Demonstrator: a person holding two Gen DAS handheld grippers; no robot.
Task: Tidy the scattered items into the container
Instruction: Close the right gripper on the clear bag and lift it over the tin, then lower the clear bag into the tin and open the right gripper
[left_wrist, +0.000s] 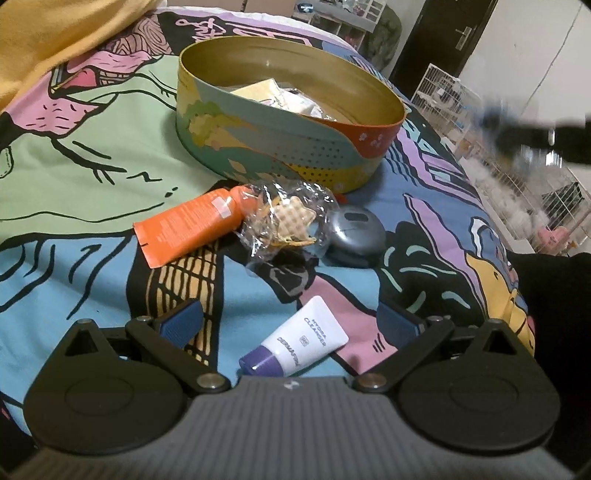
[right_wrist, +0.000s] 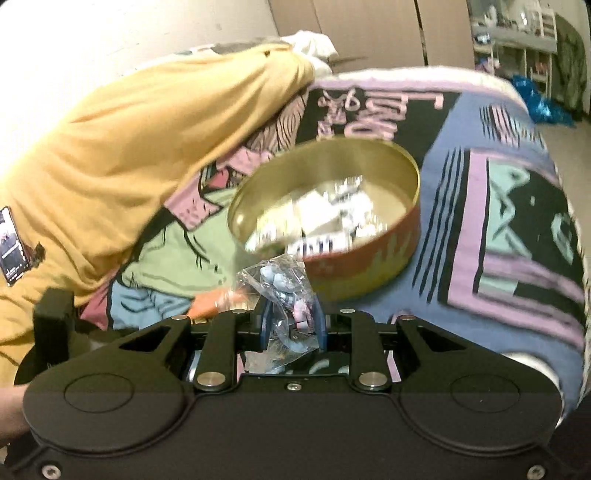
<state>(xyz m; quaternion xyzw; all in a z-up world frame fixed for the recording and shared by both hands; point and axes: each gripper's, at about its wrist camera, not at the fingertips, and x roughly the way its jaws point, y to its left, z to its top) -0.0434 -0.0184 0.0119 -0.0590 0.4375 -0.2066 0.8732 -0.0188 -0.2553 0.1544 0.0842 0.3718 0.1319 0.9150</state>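
Carrying a bagged trinket to the tin while the other tongs wait over the tubes

Ahead of both tongs we have the round tin (right_wrist: 369, 258) on the patterned bedspread (left_wrist: 92, 155), already holding a few packets. In front of our left gripper (left_wrist: 291, 325), fingers spread wide and empty, lie the orange tube (left_wrist: 188, 229), a grey case (left_wrist: 354, 229), a clear-wrapped star biscuit (left_wrist: 291, 218) and, between the fingers, the white tube (left_wrist: 299, 343). Our right gripper (right_wrist: 291, 325) is pinched on a clear plastic bag (right_wrist: 284, 295) with a small blue-pink figure inside, just short of the tin's near wall. We should clear the rim fully before letting go, since the crinkly film may snag on it.
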